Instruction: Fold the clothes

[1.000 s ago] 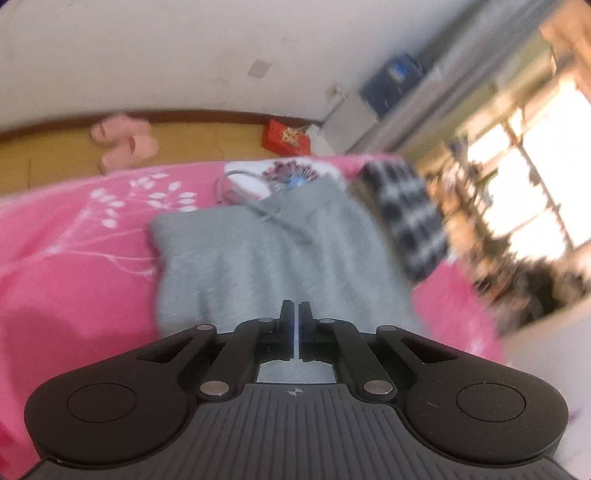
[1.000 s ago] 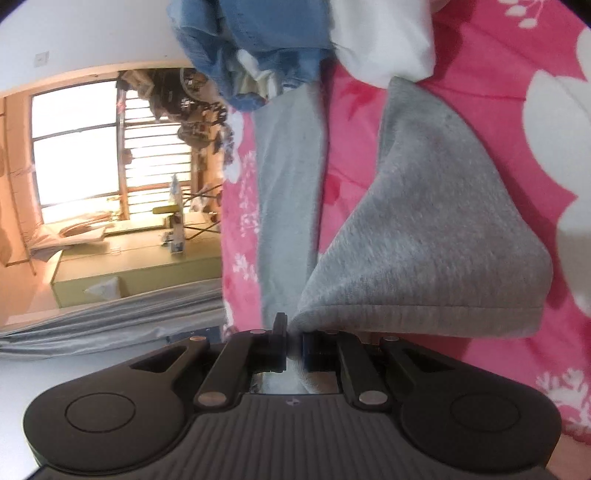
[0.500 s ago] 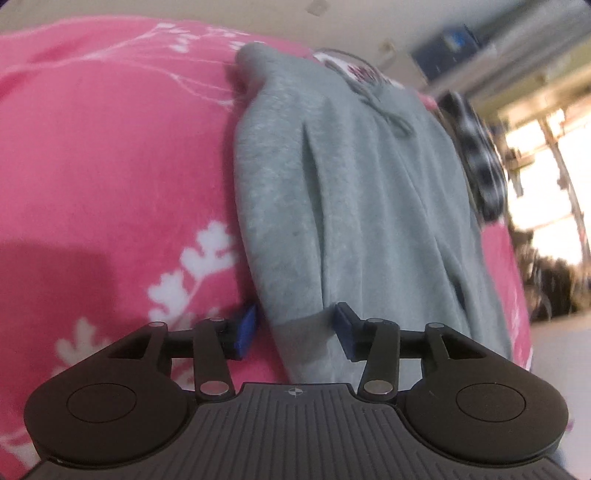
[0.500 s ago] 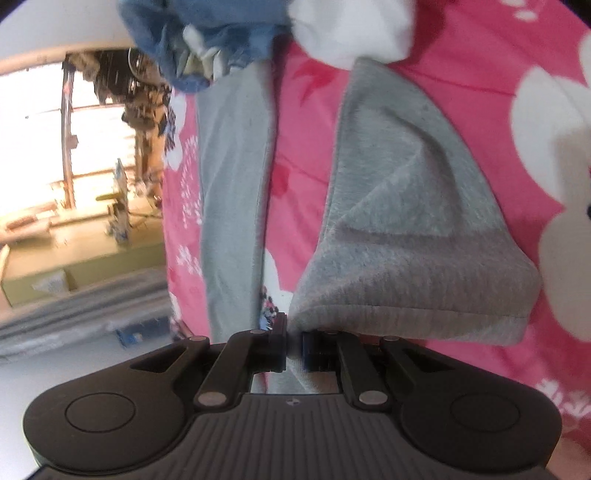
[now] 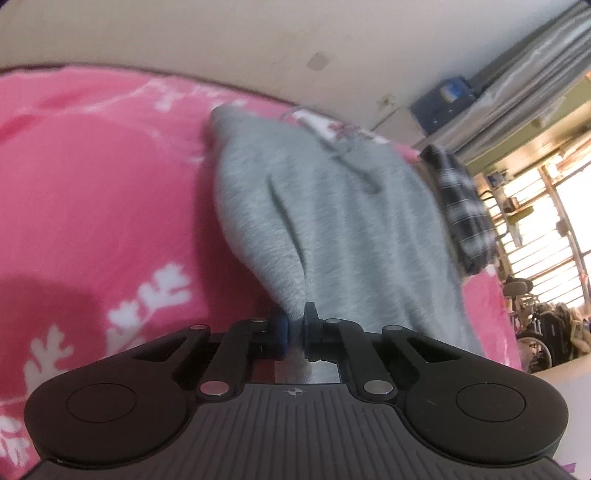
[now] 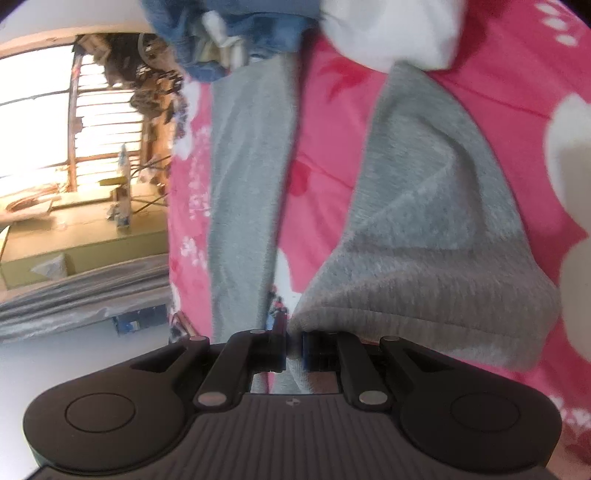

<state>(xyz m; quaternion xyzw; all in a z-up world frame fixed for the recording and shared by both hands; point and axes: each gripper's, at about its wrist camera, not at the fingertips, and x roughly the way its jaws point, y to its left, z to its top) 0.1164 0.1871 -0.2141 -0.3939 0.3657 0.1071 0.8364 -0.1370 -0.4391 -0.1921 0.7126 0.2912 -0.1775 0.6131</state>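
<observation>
Both wrist views look down close over grey trousers (image 5: pixel 332 221).

Right gripper (image 6: pixel 294 341) clamped on grey trousers' (image 6: pixel 424 236) cuff at six o'clock; blue denim (image 6: pixel 229 33) and white cloth (image 6: pixel 391 29) bunched at twelve, over pink floral bedspread (image 6: pixel 325 133).

one grey garment (image 5: pixel 332 221), two grippers (image 5: pixel 293 328) (image 6: pixel 293 345).

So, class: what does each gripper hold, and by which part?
Both hold the grey sweatpants. The left gripper pinches a folded edge at the waist end; the right gripper pinches the corner of a leg cuff.
</observation>
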